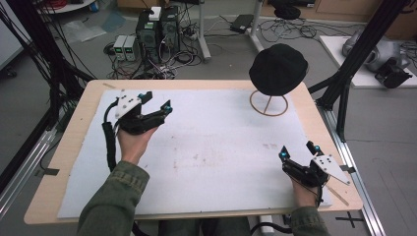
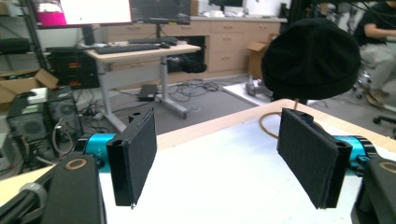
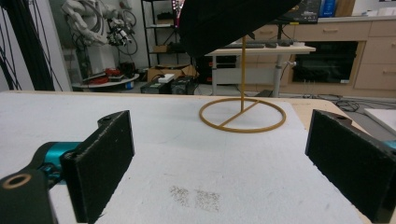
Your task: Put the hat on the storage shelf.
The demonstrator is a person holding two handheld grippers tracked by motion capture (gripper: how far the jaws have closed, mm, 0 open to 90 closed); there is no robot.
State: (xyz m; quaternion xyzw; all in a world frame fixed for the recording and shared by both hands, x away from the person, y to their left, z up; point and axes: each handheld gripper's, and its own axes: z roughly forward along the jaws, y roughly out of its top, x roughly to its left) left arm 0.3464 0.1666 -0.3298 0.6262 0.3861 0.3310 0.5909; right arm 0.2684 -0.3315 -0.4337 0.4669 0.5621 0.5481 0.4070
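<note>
Black hat (image 1: 278, 69) was perched on a wire stand (image 1: 268, 104). Both grippers, left (image 1: 156, 102) and right (image 1: 299, 149), were held wide open and empty.

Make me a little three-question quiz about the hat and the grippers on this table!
1. True or false: the black hat sits on a ring-footed stand.
2. Which gripper is nearer the hat: A left gripper, B right gripper?
3. What is between the left gripper's jaws?

Key
1. True.
2. B, though both are well clear of it.
3. Nothing; both grippers are open and empty above the white mat.
</note>
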